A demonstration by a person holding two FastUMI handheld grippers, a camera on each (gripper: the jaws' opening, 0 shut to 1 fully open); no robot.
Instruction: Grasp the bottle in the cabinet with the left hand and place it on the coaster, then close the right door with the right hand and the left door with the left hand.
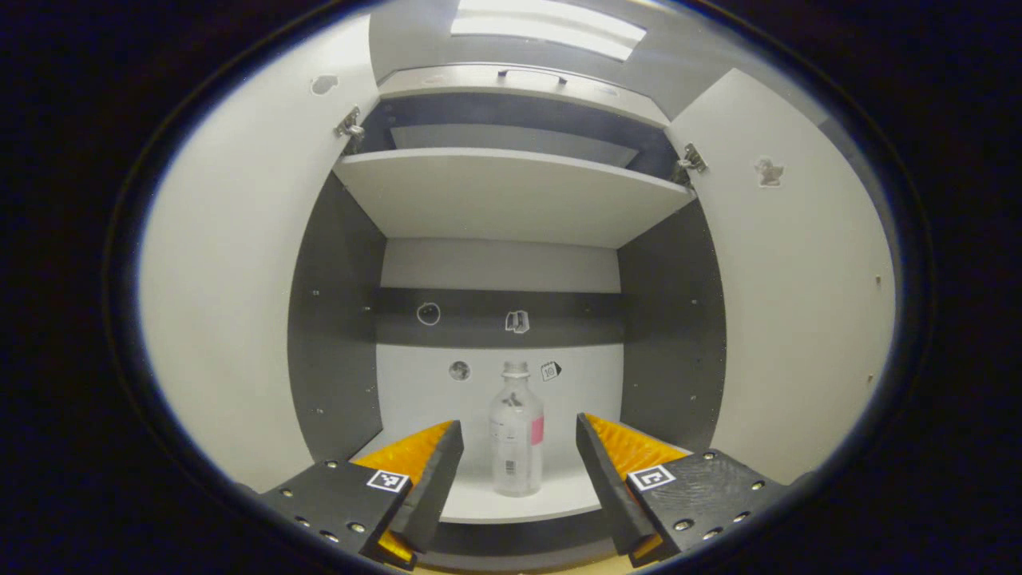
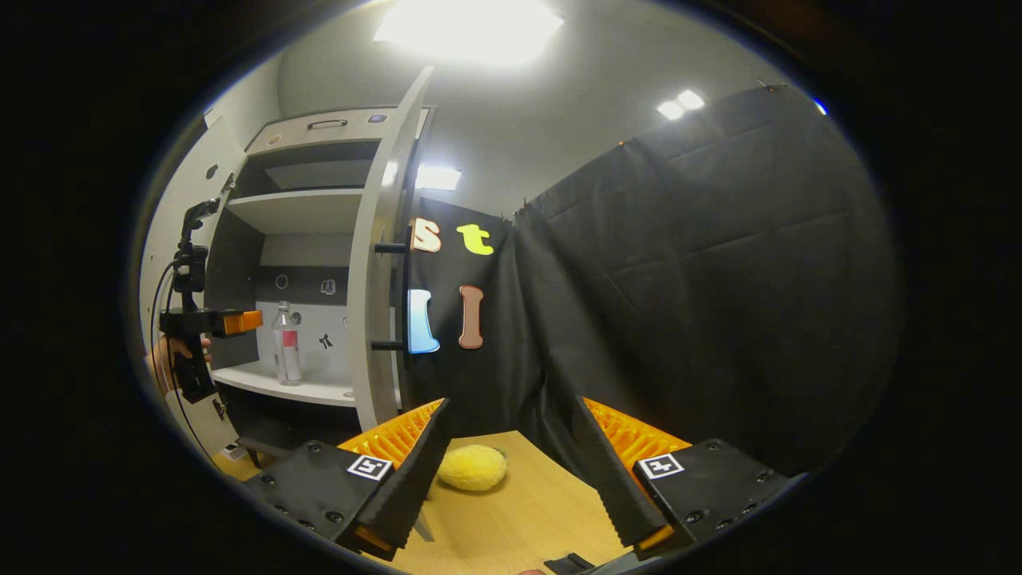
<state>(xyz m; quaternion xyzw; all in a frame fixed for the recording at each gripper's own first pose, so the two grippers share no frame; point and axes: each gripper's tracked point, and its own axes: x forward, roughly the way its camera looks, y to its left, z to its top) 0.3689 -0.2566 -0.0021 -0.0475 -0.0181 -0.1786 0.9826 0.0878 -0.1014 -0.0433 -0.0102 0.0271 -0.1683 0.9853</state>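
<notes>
The left gripper (image 1: 519, 471) faces the open cabinet (image 1: 511, 192), fingers spread apart on either side of the upright bottle (image 1: 517, 435) on the lower shelf (image 1: 479, 499), ready to grasp, while the right gripper (image 2: 507, 471) waits open above the table (image 2: 511, 519).

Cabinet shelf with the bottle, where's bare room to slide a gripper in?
Free shelf lies either side of the bottle, out to the dark side walls. The open left gripper already faces it; only the bottle occupies the centre.

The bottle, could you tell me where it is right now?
The bottle stands upright on the cabinet's lower shelf, centred ahead of the open left gripper.
</notes>
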